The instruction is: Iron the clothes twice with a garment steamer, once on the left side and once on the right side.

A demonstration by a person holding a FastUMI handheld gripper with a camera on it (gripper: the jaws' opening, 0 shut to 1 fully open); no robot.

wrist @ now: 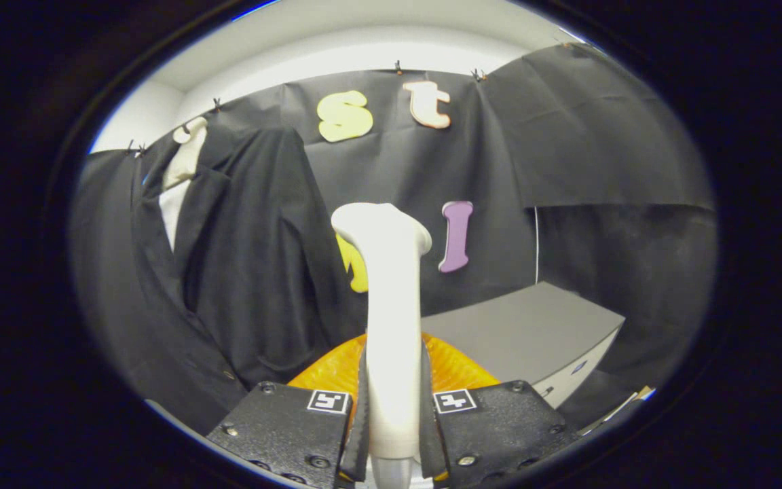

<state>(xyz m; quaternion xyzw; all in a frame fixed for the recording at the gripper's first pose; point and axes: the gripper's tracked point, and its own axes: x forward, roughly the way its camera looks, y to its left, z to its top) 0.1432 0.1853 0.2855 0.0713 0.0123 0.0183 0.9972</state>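
My gripper [394,407] grips the steamer [391,305] handle, head upright. The jacket [228,272] hangs far left. I'd swing the head left, square it to the cloth, then stroke slowly.

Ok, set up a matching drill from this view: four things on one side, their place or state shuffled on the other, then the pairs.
Things:
1. steamer
2. dark jacket
3. grey box
4. orange base

Places:
A. hanging on the wall
B. clamped between the fingers of the gripper
C. under the steamer
D. beyond the fingers, opposite the jacket

Pairs: 1-B, 2-A, 3-D, 4-C
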